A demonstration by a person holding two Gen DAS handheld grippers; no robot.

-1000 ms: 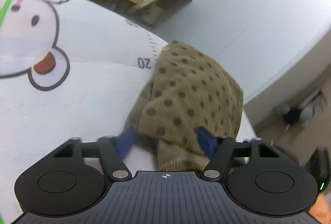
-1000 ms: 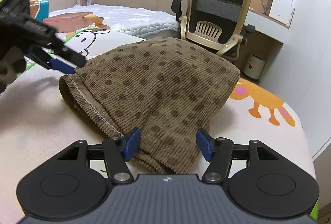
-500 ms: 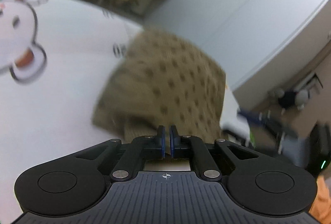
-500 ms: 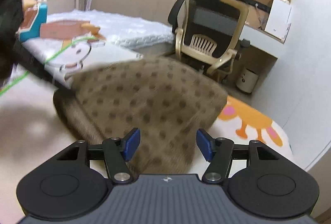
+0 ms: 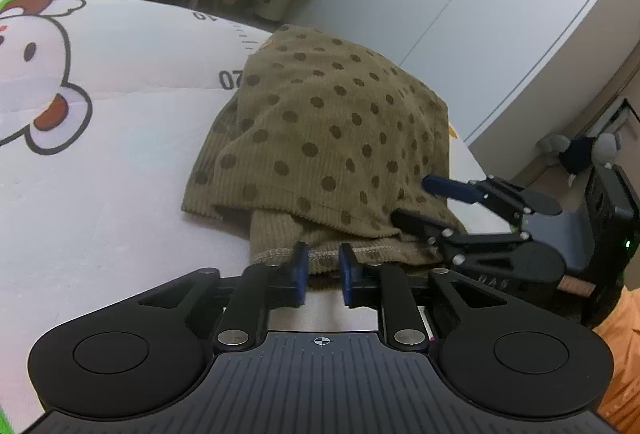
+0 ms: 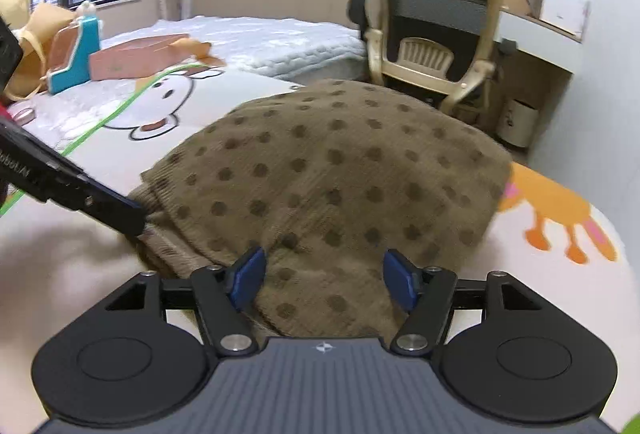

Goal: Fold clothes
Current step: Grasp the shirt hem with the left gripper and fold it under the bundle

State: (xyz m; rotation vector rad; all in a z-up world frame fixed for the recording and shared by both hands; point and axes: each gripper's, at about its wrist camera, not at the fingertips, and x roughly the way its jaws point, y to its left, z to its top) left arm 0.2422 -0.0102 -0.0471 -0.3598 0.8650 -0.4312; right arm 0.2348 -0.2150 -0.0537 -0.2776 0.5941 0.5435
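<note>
Brown polka-dot corduroy garment [image 5: 332, 137] lies bunched in layers on the cartoon-print bed cover [image 5: 100, 169], near its chair-side edge. Left tongs [image 5: 323, 272] sit narrowly parted around the stitched hem, not yet pinching. Right tongs [image 6: 324, 280] are spread wide over the cloth. Best to catch every hem layer together and keep both edges level.

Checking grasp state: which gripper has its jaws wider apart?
The right gripper: its jaws straddle the dotted garment, while the left gripper stands narrowly parted.
</note>
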